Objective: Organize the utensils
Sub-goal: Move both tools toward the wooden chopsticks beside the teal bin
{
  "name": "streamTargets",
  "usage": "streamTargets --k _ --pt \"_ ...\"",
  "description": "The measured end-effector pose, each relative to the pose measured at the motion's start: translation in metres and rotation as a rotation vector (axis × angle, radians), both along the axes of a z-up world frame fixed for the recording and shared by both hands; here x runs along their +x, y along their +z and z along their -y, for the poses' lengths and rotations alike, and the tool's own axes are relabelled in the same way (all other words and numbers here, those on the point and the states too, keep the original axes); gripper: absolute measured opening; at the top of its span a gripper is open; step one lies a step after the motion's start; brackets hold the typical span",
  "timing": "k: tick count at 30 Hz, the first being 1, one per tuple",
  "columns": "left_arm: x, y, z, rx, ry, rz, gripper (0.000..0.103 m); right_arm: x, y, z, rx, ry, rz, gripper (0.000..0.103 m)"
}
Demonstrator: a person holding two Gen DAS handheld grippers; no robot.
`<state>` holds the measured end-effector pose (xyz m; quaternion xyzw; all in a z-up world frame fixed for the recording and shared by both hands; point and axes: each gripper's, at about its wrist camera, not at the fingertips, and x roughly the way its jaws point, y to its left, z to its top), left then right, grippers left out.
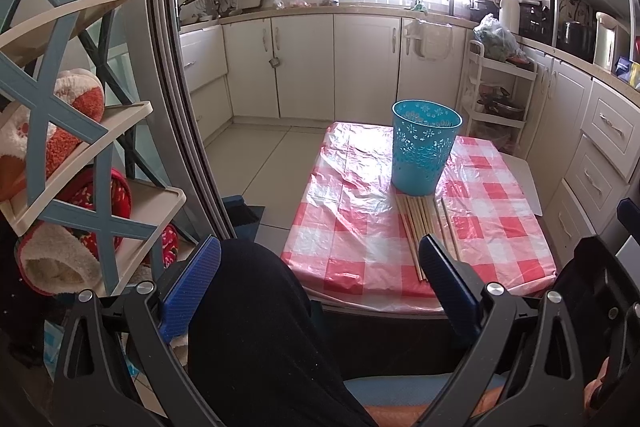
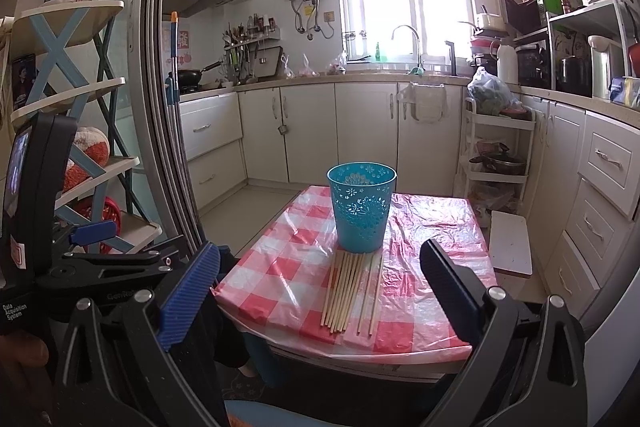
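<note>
Several wooden chopsticks (image 1: pixel 426 227) lie side by side on a small table with a red and white checked cloth (image 1: pixel 344 211), just in front of an upright blue perforated plastic cup (image 1: pixel 424 147). The chopsticks (image 2: pixel 350 291), the cup (image 2: pixel 362 211) and the cloth (image 2: pixel 280 267) show again in the right wrist view. My left gripper (image 1: pixel 320 255) is open and empty, held near the table's front edge above a black-clad knee. My right gripper (image 2: pixel 320 259) is open and empty, held back from the table's near edge.
A shelf rack with slippers (image 1: pixel 80 155) and a sliding door frame (image 1: pixel 176 87) stand at the left. A white trolley (image 2: pixel 496 155) and drawer units (image 2: pixel 600 195) stand at the right. Kitchen cabinets (image 2: pixel 340 131) run along the back. A white stool (image 2: pixel 510 243) is next to the table.
</note>
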<state>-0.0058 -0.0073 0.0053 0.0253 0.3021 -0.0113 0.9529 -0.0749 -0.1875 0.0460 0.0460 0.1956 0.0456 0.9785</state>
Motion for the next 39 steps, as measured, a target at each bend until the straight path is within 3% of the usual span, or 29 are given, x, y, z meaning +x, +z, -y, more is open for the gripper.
streamTargets --k 32,39 --pt "0.008 -0.013 -0.006 -0.07 -0.01 -0.066 0.095 0.005 -0.009 0.002 0.016 0.0 -0.019 0.096" --pt "0.011 -0.015 -0.004 -0.054 -0.012 -0.046 0.095 0.007 -0.011 0.002 0.019 -0.002 -0.025 0.096"
